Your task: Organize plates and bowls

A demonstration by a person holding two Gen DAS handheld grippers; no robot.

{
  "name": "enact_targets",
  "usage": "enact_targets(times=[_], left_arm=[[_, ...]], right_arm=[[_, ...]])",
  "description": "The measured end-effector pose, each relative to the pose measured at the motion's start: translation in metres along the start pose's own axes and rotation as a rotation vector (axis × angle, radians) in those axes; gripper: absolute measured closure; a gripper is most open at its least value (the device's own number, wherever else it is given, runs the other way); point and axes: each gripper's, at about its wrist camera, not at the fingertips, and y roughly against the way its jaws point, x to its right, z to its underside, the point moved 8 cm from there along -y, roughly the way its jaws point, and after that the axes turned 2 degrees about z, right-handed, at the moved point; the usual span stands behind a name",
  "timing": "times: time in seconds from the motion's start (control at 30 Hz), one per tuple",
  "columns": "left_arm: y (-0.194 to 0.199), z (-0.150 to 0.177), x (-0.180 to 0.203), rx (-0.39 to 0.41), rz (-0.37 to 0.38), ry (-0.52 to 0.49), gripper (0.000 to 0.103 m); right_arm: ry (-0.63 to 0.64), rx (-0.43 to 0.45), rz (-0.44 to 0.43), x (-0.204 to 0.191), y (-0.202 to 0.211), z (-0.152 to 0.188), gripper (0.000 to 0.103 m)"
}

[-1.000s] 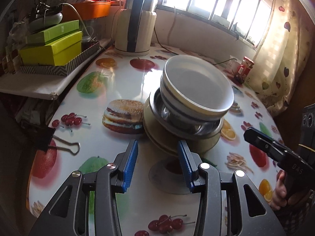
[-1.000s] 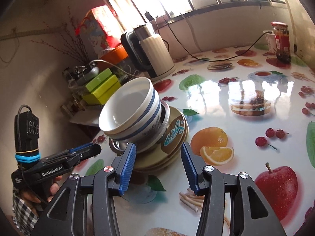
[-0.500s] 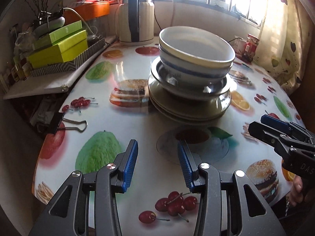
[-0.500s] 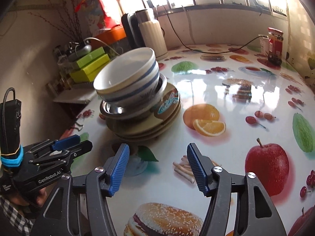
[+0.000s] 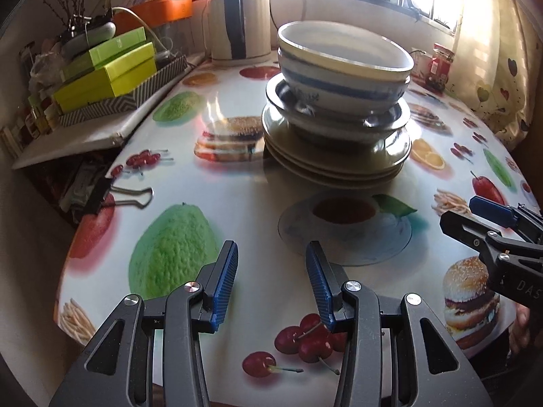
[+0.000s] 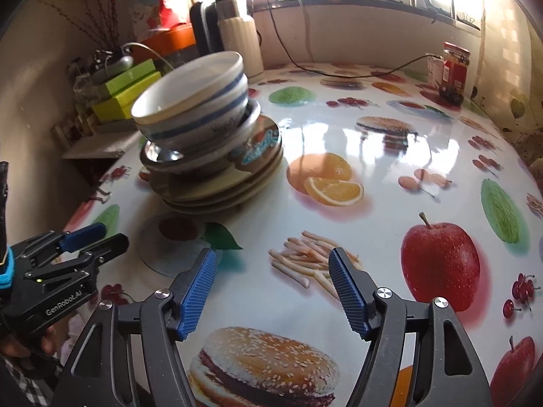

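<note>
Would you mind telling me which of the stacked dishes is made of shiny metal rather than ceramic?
It is the steel bowl in the middle of the stack, under the two blue-striped white bowls and on the beige plates. Its rim alone is mirror-bright.

The right gripper (image 6: 271, 285) sits at six o'clock, its blue ribbed pads (image 6: 198, 293) apart with nothing between them; the jaws have just been opening above the glossy fruit-print tablecloth (image 6: 373, 176). At ten o'clock stands a stack: two blue-striped bowls (image 6: 193, 101) nested and tilted, resting in a steel dish (image 6: 159, 157) on several tan plates (image 6: 220, 193). The left gripper (image 6: 91, 240) enters at eight o'clock, pointing toward the stack, apart from it. Beyond the stack, at twelve o'clock, stands a cream electric kettle (image 6: 237, 44). A red-lidded jar (image 6: 453, 71) is at two o'clock, and green boxes (image 6: 129, 91) lie at ten o'clock behind the bowls.
</note>
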Motion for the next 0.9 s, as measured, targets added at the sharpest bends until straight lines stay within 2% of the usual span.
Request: enact_targets(times=[0.23, 0.47, 0.63, 0.9], left_arm=[[-0.006, 0.004, 0.001, -0.014, -0.001, 0.011, 0.06], [-0.008, 0.002, 0.002, -0.003, 0.0, 0.027, 0.058], [-0.008, 0.002, 0.002, 0.003, 0.0, 0.036, 0.051], [-0.009, 0.002, 0.002, 0.006, -0.002, 0.034, 0.049]], right_arm=[[-0.013, -0.027, 0.056, 0.008, -0.008, 0.007, 0.029], [-0.006, -0.028, 0.105, 0.011, -0.013, 0.01, 0.019], [0.014, -0.028, 0.148, 0.01, -0.014, 0.012, 0.018], [0.018, -0.028, 0.175, 0.008, -0.015, 0.013, 0.017]])
